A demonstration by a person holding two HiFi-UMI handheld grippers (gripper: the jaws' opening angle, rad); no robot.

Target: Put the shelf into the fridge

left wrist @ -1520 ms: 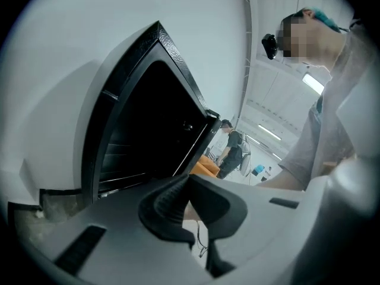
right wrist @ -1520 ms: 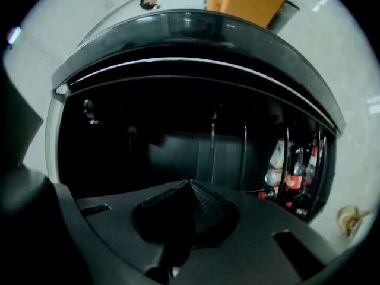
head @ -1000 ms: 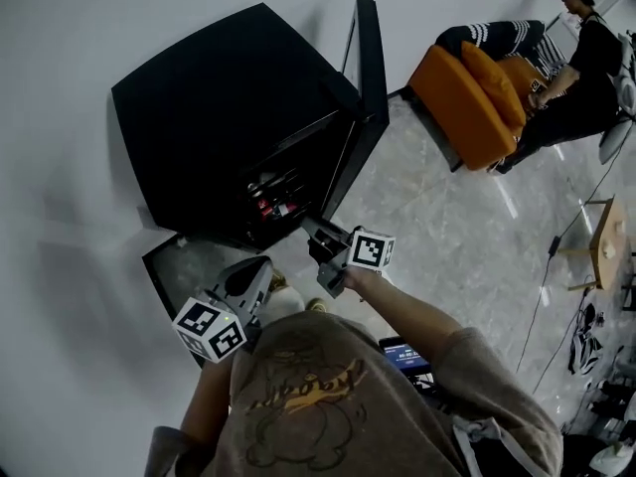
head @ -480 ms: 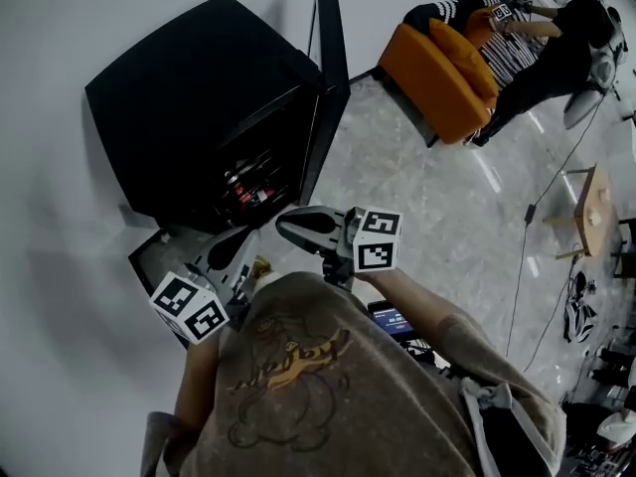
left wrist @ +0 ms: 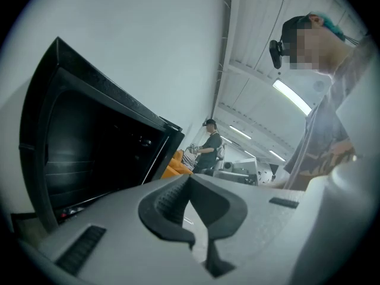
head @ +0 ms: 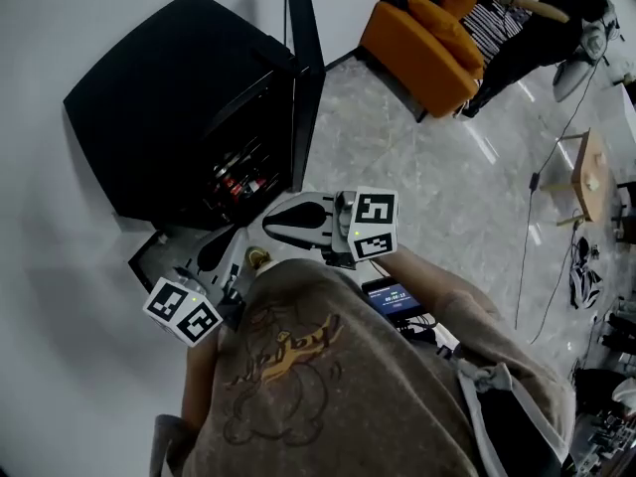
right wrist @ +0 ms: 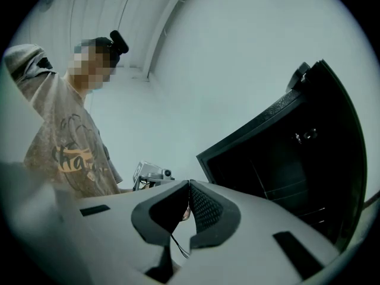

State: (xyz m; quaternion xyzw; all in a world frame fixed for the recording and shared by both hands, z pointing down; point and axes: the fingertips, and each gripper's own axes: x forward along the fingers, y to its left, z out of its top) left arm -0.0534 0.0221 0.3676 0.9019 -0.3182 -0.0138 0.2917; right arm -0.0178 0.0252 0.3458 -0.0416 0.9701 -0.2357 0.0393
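- Left gripper (head: pixel 211 251): jaws closed, pad tips meeting, nothing between them (left gripper view (left wrist: pixel 190 180)). It hangs low at the person's left, over the floor in front of the fridge's (head: pixel 169 97) lower corner.
- Right gripper (head: pixel 278 223): jaws likewise closed tip to tip, with nothing held (right gripper view (right wrist: pixel 189 186)). It hangs in front of the open fridge, pointing roughly toward the left gripper.
- Shelf (head: pixel 169 251): a dark-rimmed clear panel on the floor beside the fridge's near corner, partly covered by the left gripper. Cannot tell whether there is contact. It is outside the fridge.
- Fridge: black cabinet, door (head: pixel 301 78) swung wide open. Red-labelled items (head: pixel 234 182) sit in the lower interior.
- Background: orange sofa (head: pixel 422 38) against the wall, with a second person (head: pixel 537 18) next to it.
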